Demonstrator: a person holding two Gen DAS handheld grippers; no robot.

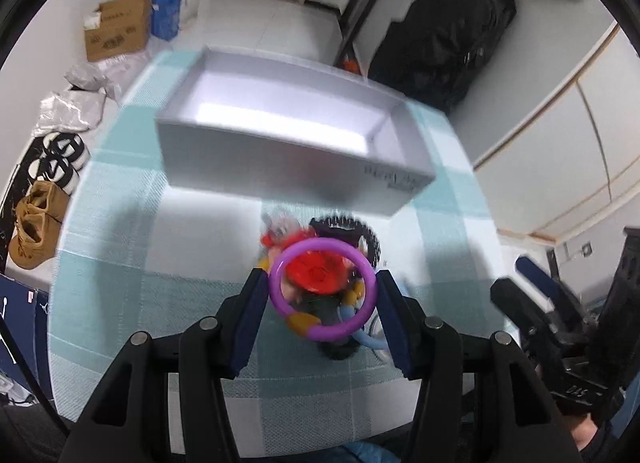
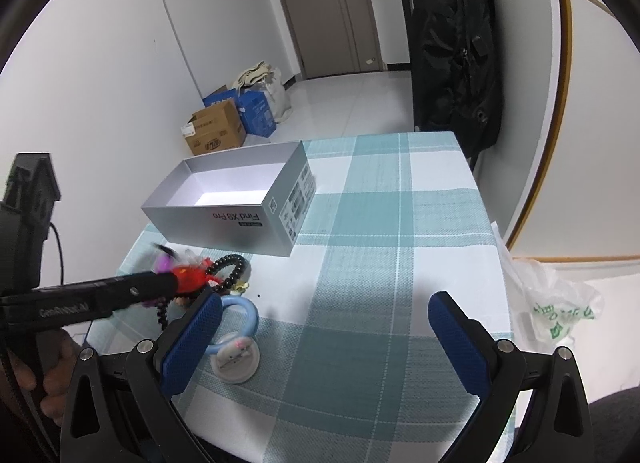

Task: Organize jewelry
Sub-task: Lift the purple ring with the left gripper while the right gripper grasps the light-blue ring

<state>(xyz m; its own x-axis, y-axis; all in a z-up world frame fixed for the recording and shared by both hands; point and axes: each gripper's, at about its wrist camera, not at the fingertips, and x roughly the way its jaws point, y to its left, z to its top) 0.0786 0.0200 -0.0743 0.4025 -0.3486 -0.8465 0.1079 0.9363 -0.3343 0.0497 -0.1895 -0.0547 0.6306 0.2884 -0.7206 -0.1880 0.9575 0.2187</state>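
My left gripper (image 1: 320, 281) is shut on a purple bangle (image 1: 276, 295), which spans the gap between both blue pads and is raised above the table. Through the ring I see the jewelry pile: a red piece (image 1: 318, 273), a black bead bracelet (image 1: 370, 239) and a light blue bangle (image 1: 370, 341). In the right wrist view the left gripper (image 2: 168, 283) reaches in from the left over the same pile, with the black beads (image 2: 232, 263) and the light blue bangle (image 2: 250, 313) by a white round charm (image 2: 236, 361). My right gripper (image 2: 324, 327) stands open over the cloth with nothing in it.
An open grey phone box (image 2: 224, 219), its inside bare, stands just behind the pile; it is also the box (image 1: 280, 167) in the left wrist view. The checked teal tablecloth (image 2: 360, 223) covers the table. A plastic bag (image 2: 560, 311) hangs off the right edge. Cardboard boxes (image 2: 218, 131) sit on the floor.
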